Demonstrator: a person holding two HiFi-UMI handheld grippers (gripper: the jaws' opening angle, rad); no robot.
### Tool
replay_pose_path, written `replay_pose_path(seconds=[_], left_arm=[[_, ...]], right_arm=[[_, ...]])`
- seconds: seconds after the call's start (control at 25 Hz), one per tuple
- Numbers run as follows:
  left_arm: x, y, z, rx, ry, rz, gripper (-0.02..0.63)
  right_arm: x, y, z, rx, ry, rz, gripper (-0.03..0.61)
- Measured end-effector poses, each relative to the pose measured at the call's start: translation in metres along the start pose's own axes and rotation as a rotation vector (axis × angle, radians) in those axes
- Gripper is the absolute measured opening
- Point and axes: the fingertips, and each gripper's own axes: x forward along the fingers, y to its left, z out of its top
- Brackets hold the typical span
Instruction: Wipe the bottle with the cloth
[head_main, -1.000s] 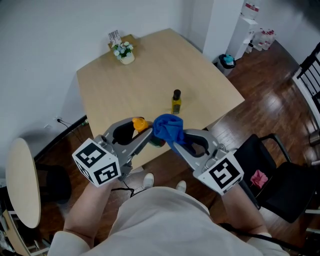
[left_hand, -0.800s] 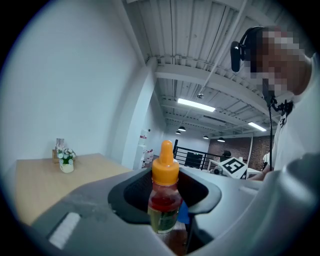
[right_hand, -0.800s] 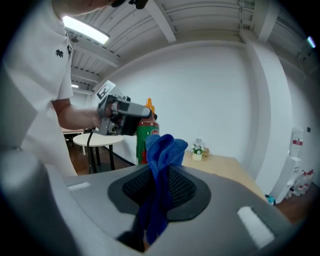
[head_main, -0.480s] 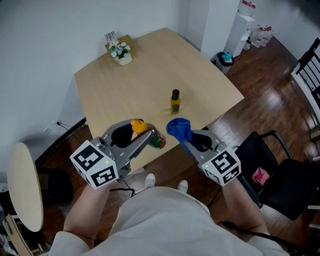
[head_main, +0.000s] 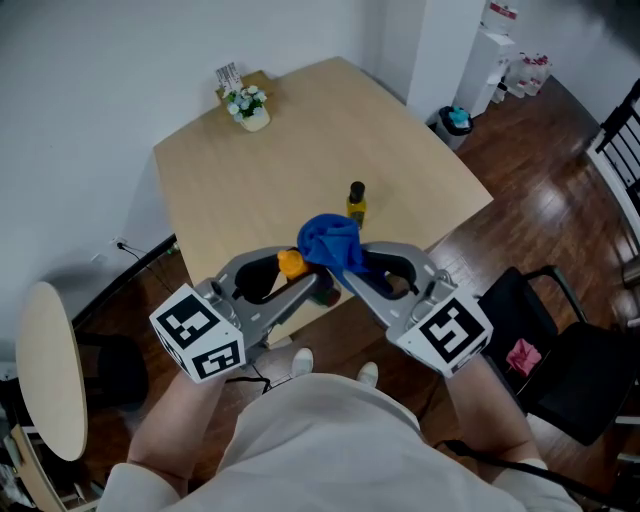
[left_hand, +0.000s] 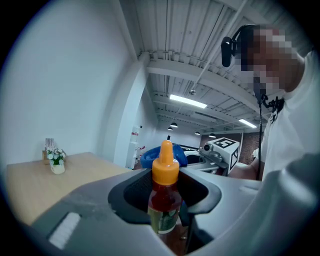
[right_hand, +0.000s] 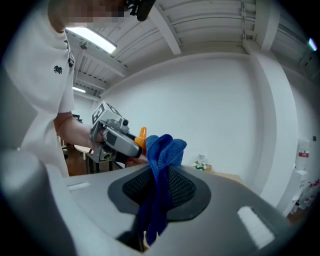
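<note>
My left gripper (head_main: 310, 285) is shut on a small red-sauce bottle (left_hand: 164, 200) with an orange nozzle cap (head_main: 291, 264), held upright between the jaws over the table's near edge. My right gripper (head_main: 347, 272) is shut on a bunched blue cloth (head_main: 329, 243), which hangs down between its pads (right_hand: 159, 172). The cloth presses against the bottle's top from the right and covers part of it in the head view. In the left gripper view the cloth (left_hand: 148, 156) shows just behind the cap. In the right gripper view the cap (right_hand: 142, 135) peeks out beside the cloth.
A second small bottle (head_main: 356, 203), yellow with a black cap, stands on the wooden table (head_main: 250, 170). A flower pot (head_main: 247, 105) sits at the far corner. A round side table (head_main: 45, 370) is at the left, a black chair (head_main: 560, 370) at the right.
The right gripper drew the cloth away to the right of the bottle, then brought it back against the cap. The left gripper and bottle shifted only slightly.
</note>
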Motion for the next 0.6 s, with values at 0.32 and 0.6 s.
replay_pose_path(seconds=[0.32, 0.6], left_arm=[[-0.007, 0.001, 0.011, -0.008, -0.028, -0.012, 0.160], [-0.009, 0.003, 0.018, -0.017, -0.050, -0.007, 0.160]], right_arm=[[0.016, 0.006, -0.073, 0.105, 0.141, 0.010, 0.081], [0.014, 0.001, -0.117, 0.191, 0.200, -0.014, 0.081]])
